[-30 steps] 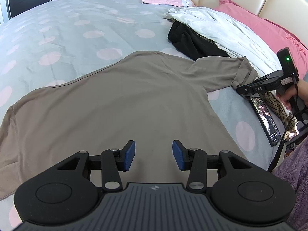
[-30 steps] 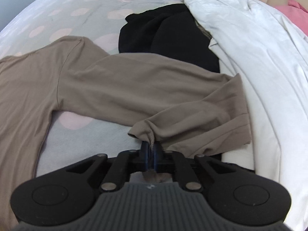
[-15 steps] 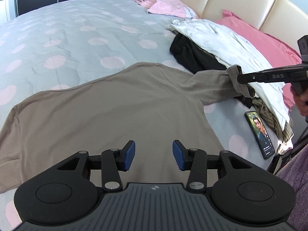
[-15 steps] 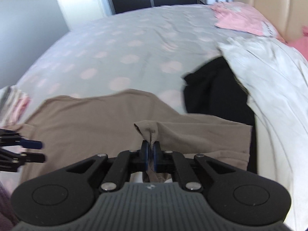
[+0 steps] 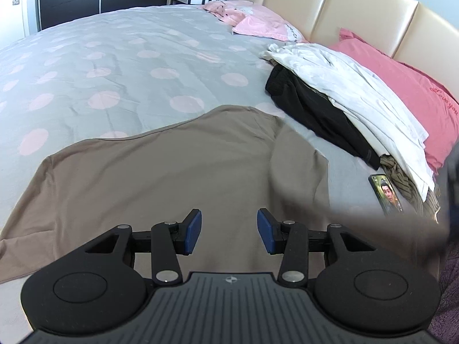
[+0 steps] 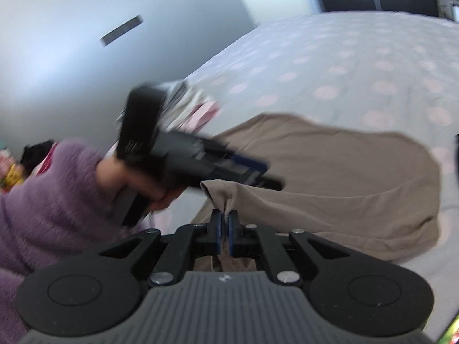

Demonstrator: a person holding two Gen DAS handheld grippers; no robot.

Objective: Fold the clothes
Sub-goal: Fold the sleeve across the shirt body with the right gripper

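Observation:
A tan long-sleeved shirt lies spread flat on the spotted grey bedcover. My left gripper hovers over its near hem, open, with nothing between the blue pads. The shirt's right sleeve is lifted and stretches as a blur across the lower right of the left wrist view. My right gripper is shut on that sleeve's cuff, and the sleeve is doubled back over the shirt body. In the right wrist view the left gripper shows blurred just beyond the cuff, held in a hand.
A white garment and a black one are piled at the right before a pink pillow. A phone lies near the bed's edge. Pink clothes lie far back. A purple-sleeved arm is at left.
The right gripper has lifted the sleeve cuff off the bed and swung it across over the shirt body toward the left gripper. The left gripper rose a little and stayed open.

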